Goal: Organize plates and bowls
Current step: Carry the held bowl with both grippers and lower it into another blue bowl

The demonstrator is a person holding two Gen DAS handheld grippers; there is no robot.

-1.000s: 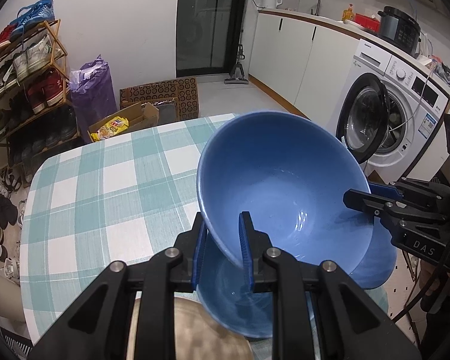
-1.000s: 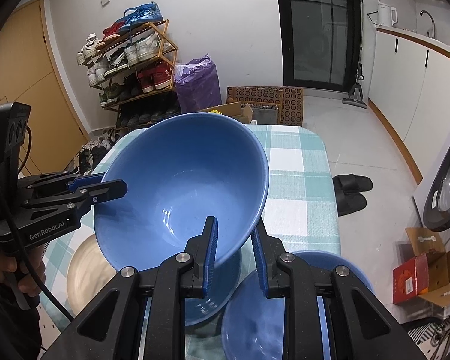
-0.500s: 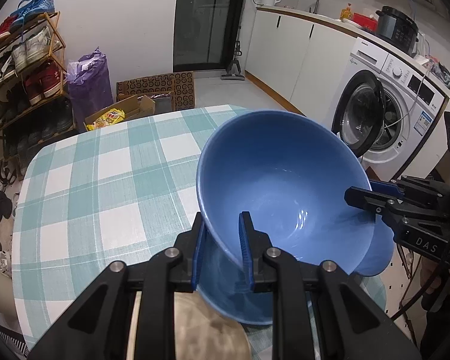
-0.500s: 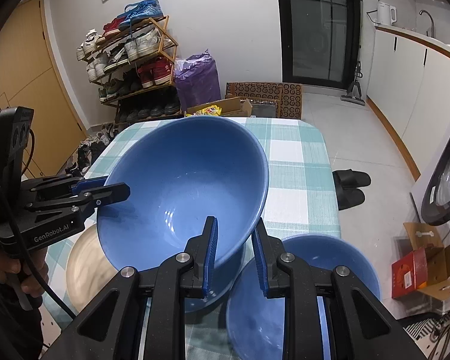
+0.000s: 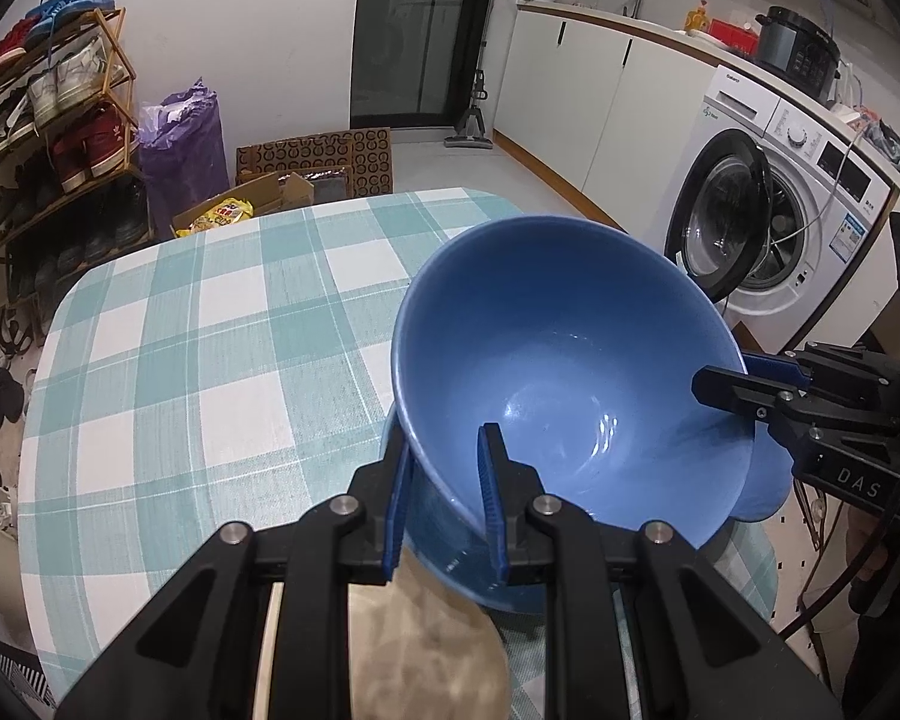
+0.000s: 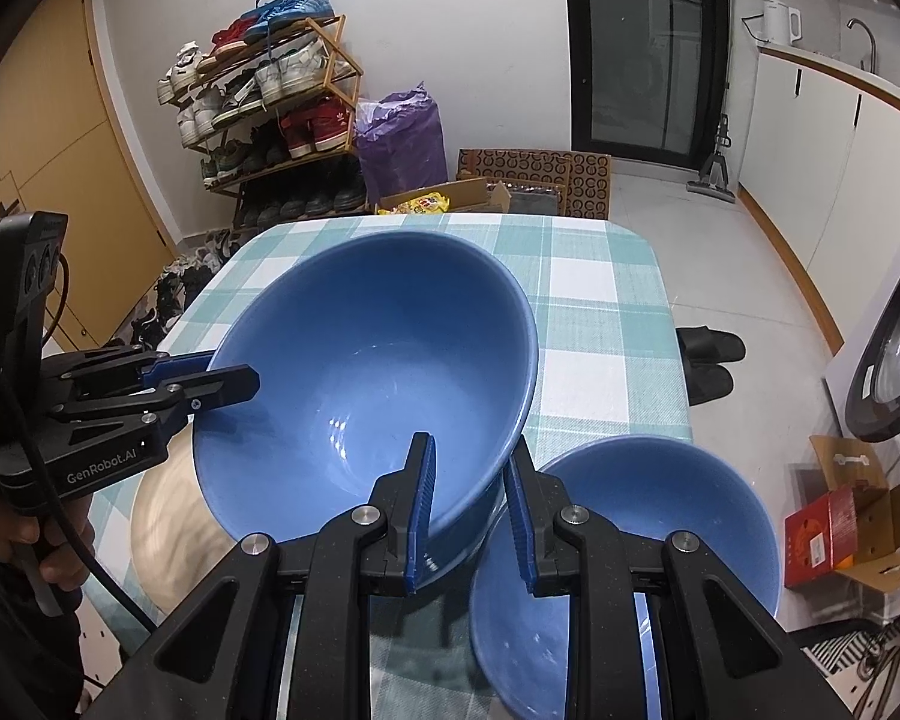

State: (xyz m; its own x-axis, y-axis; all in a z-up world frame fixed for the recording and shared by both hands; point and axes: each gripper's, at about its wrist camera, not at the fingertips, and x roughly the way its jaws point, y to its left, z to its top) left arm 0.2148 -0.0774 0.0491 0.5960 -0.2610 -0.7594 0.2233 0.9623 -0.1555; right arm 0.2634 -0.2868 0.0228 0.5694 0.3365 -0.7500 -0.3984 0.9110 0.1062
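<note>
Top bowl [image 5: 561,372]: blue, glossy, deep and round; held tilted above the table [image 5: 210,360] by both grippers on opposite rim edges.
Left gripper [image 5: 441,495]: clamped on the near rim, one finger inside the bowl, one outside.
Right gripper [image 6: 471,516]: gripping the opposite rim the same way, blue pads against the wall.
Lower bowl [image 5: 450,558]: blue, directly beneath the top bowl, mostly hidden.
Third bowl [image 6: 624,564]: blue, just right of the held one, at the table's near edge.
Plate [image 6: 174,540]: beige, matte, flat, left of the bowls.
Table: rounded corners, teal-and-white checked woven cloth.
</note>
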